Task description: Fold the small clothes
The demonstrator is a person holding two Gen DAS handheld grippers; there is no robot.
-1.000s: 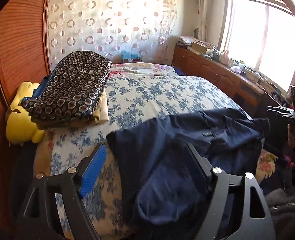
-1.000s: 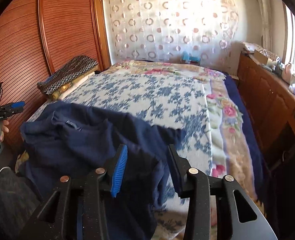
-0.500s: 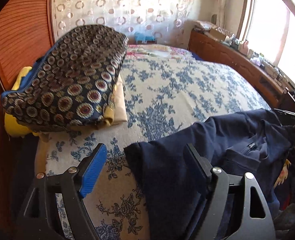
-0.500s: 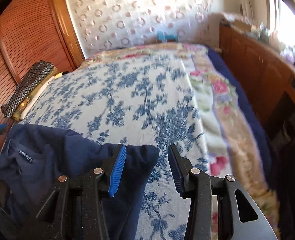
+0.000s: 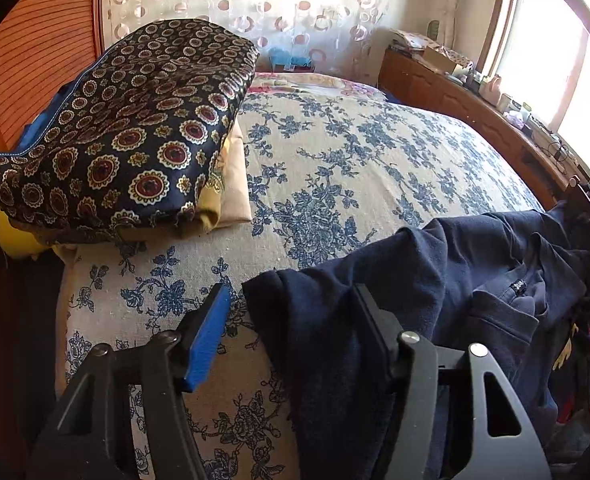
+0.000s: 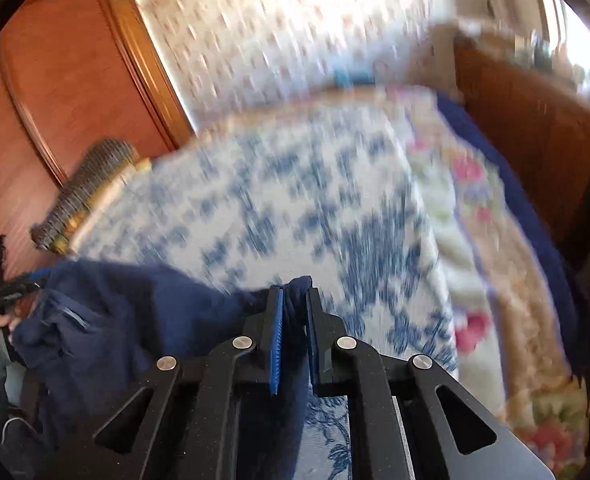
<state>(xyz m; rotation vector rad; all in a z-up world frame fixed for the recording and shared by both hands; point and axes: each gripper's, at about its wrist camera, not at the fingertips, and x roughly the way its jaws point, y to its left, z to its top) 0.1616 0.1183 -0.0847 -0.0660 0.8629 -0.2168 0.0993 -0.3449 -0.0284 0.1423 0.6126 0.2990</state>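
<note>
Navy garment lies bunched at the near edge of the bed, draped over the blue-flowered bedspread, its collar with a small label facing up toward the right in the left wrist view.

Left hand-held gripper sits low over the garment's near left corner. Its jaws have just been closing but still stand moderately apart: the blue pad is clear of the cloth, over the bedspread just beside the garment's edge, while the dark finger rests on or against the fabric. A fold of the garment lies between them, not pinched.

Right hand-held gripper has just been closing and now stands narrow, its pads clamped on a fold at the garment's other corner, a tuft of navy cloth poking out beyond the fingertips. That view is blurred, and the bed behind is smeared.

At the bed's far left side, against the wooden wardrobe, a folded dark cloth with circle patterns tops a stack of cream and yellow textiles.
</note>
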